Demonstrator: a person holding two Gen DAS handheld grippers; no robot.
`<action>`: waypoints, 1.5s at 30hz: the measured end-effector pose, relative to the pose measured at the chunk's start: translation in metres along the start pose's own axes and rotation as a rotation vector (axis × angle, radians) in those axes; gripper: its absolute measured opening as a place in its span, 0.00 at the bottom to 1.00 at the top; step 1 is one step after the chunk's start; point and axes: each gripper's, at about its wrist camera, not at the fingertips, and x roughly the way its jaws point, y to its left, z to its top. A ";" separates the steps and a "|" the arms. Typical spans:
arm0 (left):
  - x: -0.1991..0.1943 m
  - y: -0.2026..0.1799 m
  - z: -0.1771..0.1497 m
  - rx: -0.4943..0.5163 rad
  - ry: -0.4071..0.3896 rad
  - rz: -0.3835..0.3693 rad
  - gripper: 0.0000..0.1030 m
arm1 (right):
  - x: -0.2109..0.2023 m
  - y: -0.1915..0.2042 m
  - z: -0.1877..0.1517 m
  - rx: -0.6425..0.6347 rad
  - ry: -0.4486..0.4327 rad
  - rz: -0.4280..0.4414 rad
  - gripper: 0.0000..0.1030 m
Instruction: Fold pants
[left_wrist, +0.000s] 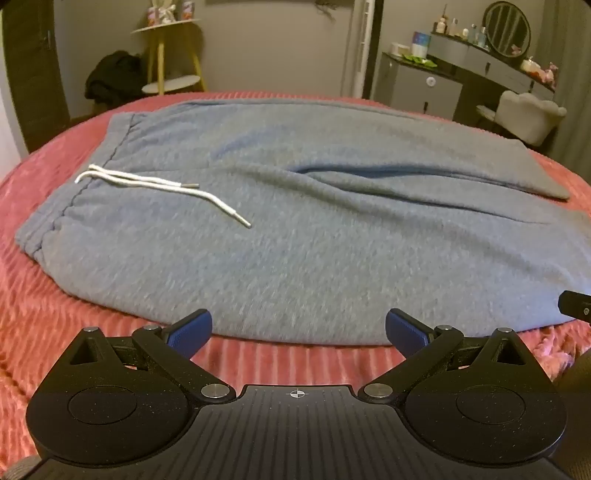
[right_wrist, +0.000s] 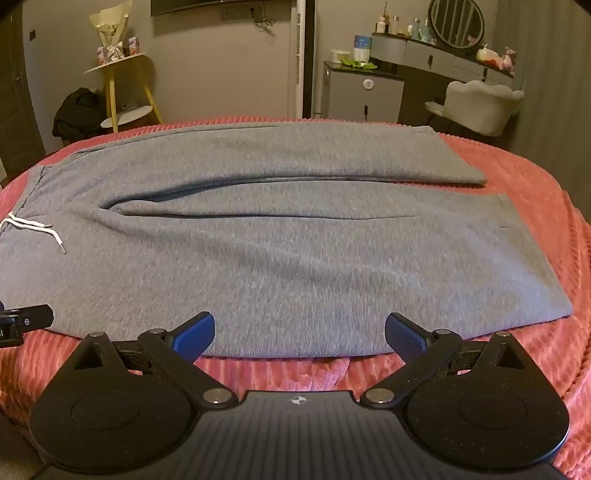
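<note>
Grey sweatpants (left_wrist: 295, 221) lie flat on a red ribbed bedspread (left_wrist: 74, 350), waistband to the left, legs side by side running right. A white drawstring (left_wrist: 155, 184) lies on the waist area. The pants also show in the right wrist view (right_wrist: 277, 251), with the leg hems at the right. My left gripper (left_wrist: 298, 330) is open and empty, just above the near edge of the pants by the hip. My right gripper (right_wrist: 300, 334) is open and empty at the near edge of the near leg. Each gripper's tip shows in the other view.
The bedspread (right_wrist: 517, 350) covers the whole bed. Behind it stand a yellow side table (right_wrist: 122, 85), a dark heap of clothes (right_wrist: 77, 110), a grey dresser with a round mirror (right_wrist: 456, 22) and a white chair (right_wrist: 480, 105).
</note>
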 end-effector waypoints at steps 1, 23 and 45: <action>0.000 0.000 0.000 -0.005 0.006 0.000 1.00 | 0.000 0.000 0.000 0.002 0.001 0.000 0.96; 0.004 0.002 -0.002 -0.016 0.025 0.002 1.00 | 0.001 0.000 0.000 0.015 0.010 0.012 0.96; 0.004 0.003 -0.002 -0.023 0.039 -0.014 1.00 | 0.000 -0.003 -0.001 0.021 0.004 0.016 0.96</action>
